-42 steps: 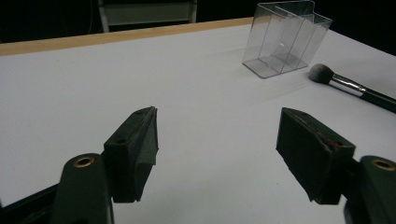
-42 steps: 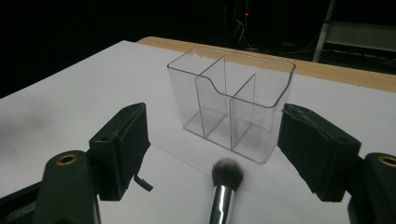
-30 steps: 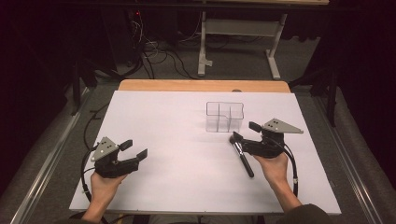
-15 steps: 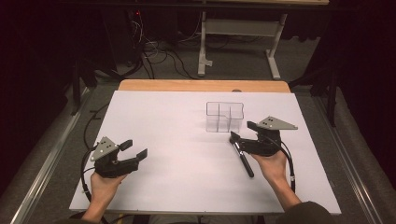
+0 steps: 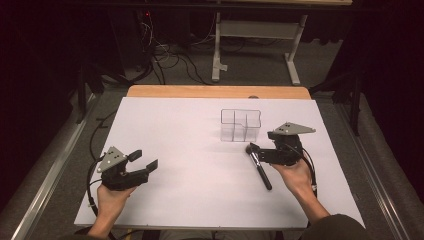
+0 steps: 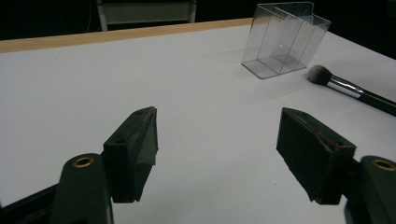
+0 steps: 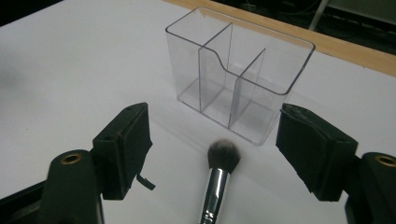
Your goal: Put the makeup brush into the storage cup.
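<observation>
Both tools gape empty, the right tool (image 5: 256, 151) seemingly straddling the makeup brush (image 7: 218, 175) beside the clear organizer (image 7: 238, 70).

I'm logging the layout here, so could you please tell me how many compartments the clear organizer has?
3. The clear organizer has one long compartment along its far side and two smaller ones side by side along the near side, facing the makeup brush. All look empty.

A makeup brush (image 5: 260, 167) lies at four o'clock on the white table (image 5: 190, 150), under the right gripper (image 5: 256, 151); a clear organizer (image 5: 241, 125) stands just beyond.
</observation>
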`<state>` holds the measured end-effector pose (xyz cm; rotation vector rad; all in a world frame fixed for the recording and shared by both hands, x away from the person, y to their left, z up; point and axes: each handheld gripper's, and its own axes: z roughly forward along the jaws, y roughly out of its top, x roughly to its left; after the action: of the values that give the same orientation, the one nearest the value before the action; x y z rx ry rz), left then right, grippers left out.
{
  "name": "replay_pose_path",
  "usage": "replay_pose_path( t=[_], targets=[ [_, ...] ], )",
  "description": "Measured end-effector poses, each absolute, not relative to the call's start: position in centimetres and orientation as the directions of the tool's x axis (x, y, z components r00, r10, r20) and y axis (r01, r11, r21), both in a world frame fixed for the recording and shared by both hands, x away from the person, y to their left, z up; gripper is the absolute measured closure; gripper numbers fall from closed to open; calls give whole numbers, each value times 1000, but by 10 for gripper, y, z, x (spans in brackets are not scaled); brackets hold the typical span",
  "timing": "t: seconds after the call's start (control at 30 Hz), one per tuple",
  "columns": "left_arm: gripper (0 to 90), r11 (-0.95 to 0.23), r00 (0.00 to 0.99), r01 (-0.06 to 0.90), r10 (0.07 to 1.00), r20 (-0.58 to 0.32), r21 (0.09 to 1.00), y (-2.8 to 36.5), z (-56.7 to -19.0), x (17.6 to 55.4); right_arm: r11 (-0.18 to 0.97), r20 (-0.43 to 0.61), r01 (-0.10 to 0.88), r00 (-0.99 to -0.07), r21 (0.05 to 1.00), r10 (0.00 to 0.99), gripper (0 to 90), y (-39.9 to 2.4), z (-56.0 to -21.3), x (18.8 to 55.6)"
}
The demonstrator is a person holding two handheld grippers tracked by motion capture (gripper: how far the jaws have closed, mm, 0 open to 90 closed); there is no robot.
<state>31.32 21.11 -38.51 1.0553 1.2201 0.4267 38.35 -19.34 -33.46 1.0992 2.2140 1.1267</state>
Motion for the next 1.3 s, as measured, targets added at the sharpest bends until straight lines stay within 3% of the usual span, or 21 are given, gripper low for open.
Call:
replay_pose_path(
  t=[1.3],
  targets=[
    [291, 481, 347, 250, 766, -542, 840, 211, -385, 312, 520, -6, 723, -581, 455, 814, 407, -175, -331, 409]
  ],
)
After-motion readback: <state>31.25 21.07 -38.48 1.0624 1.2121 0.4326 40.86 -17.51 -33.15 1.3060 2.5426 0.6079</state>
